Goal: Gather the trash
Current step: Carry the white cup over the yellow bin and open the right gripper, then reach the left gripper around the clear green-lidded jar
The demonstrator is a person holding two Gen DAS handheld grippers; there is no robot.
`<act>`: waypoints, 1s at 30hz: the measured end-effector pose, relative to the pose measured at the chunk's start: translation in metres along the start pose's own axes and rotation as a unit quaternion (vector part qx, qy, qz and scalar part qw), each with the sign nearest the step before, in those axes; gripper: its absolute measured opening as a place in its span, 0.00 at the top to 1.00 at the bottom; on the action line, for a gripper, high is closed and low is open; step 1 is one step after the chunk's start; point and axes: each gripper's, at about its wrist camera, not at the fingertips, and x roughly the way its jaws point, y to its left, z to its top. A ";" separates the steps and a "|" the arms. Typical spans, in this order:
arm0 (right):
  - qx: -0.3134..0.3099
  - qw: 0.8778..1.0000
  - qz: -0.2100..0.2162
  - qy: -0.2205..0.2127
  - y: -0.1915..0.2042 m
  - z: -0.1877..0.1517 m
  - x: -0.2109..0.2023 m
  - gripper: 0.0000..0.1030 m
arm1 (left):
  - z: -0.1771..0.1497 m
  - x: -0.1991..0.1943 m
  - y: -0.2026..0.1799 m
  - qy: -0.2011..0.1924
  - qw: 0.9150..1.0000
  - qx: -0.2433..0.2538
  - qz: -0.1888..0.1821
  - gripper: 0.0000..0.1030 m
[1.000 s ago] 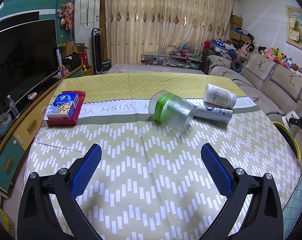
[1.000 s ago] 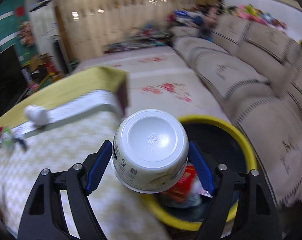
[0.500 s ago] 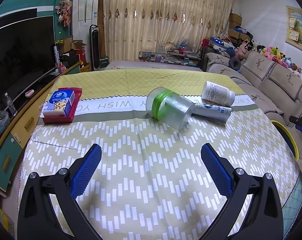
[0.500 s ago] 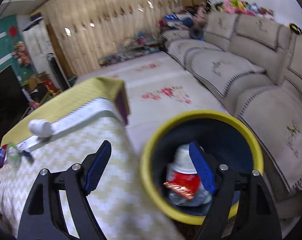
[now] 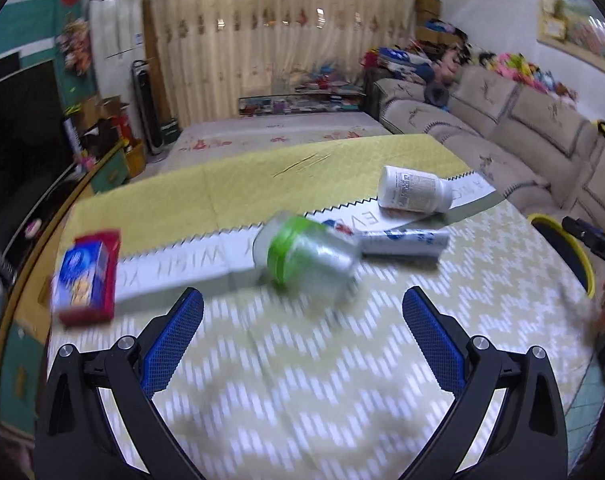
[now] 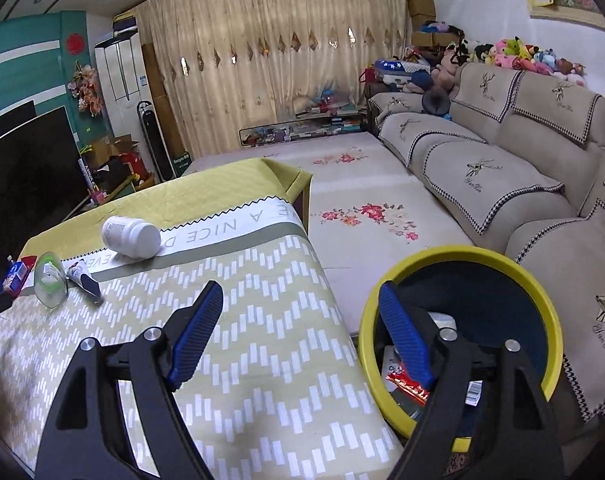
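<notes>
Left hand-held gripper [image 5: 302,320]: jaws spread wide, nothing between them, over the bench [image 5: 302,400]. Clear plastic jar with green band [image 5: 306,258] lies on its side just past the fingertips. Beyond the jar: a white-and-blue tube [image 5: 402,240] touching it, then a white pill bottle [image 5: 414,194], also on its side. Tissue pack [image 5: 84,278] left of the jar. Right hand-held gripper [image 6: 300,328]: spread, empty, between bench edge and the yellow-rimmed bin [image 6: 542,312], which holds trash.
</notes>
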 end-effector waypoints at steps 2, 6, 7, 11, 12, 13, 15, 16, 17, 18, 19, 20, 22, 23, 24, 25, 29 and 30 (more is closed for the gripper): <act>0.000 1.000 0.002 0.000 0.000 0.000 0.000 0.26 | 0.007 0.009 0.006 0.001 1.000 0.008 -0.017 0.05; -0.003 1.000 0.005 0.005 0.001 0.000 0.001 0.26 | 0.018 0.032 0.012 0.011 0.999 0.032 -0.034 0.05; -0.004 1.000 0.005 0.006 0.000 0.001 0.002 0.26 | 0.020 0.037 0.012 0.014 0.998 0.039 -0.039 0.05; -0.001 1.000 0.007 0.012 0.000 0.000 0.003 0.26 | 0.025 0.054 0.009 0.025 0.997 0.064 -0.042 0.05; 0.001 1.000 0.008 0.014 -0.001 0.000 0.004 0.26 | 0.026 0.058 0.009 0.028 0.996 0.068 -0.044 0.05; 0.003 1.000 0.008 0.016 -0.001 -0.001 0.005 0.26 | 0.026 0.061 0.009 0.029 0.996 0.070 -0.044 0.05; 0.006 1.000 0.009 0.018 -0.002 -0.001 0.006 0.26 | 0.027 0.068 0.009 0.033 0.995 0.076 -0.047 0.05; 0.006 1.000 0.009 0.019 -0.003 -0.001 0.006 0.26 | 0.028 0.070 0.009 0.034 0.995 0.077 -0.048 0.05; 0.007 1.000 0.009 0.021 -0.002 -0.001 0.007 0.26 | 0.029 0.073 0.009 0.033 0.995 0.077 -0.050 0.05; 0.007 1.000 0.009 0.022 -0.003 0.000 0.008 0.26 | 0.029 0.074 0.010 0.033 0.995 0.076 -0.053 0.05; 0.007 1.000 0.008 0.023 -0.004 0.000 0.008 0.26 | 0.031 0.075 0.010 0.032 0.995 0.075 -0.058 0.05; 0.007 1.000 0.008 0.024 -0.004 0.000 0.009 0.26 | 0.032 0.075 0.011 0.031 0.995 0.076 -0.061 0.05; 0.007 1.000 0.008 0.028 -0.004 0.000 0.010 0.26 | 0.033 0.075 0.010 0.029 0.994 0.081 -0.063 0.08; 0.008 1.000 0.007 0.030 -0.004 0.000 0.011 0.26 | 0.033 0.076 0.009 0.030 0.994 0.082 -0.064 0.17; 0.008 0.999 0.007 0.031 -0.004 -0.001 0.012 0.26 | 0.033 0.078 0.009 0.038 0.994 0.082 -0.069 0.22; 0.008 0.999 0.007 0.031 -0.004 -0.001 0.012 0.26 | 0.033 0.079 0.009 0.040 0.993 0.081 -0.072 0.25; 0.013 0.999 0.008 0.032 -0.006 -0.001 0.012 0.26 | 0.030 0.072 0.005 0.040 0.994 0.081 -0.060 0.25; 0.014 0.999 0.008 0.032 -0.007 -0.001 0.012 0.26 | 0.029 0.070 0.003 0.040 0.994 0.080 -0.058 0.25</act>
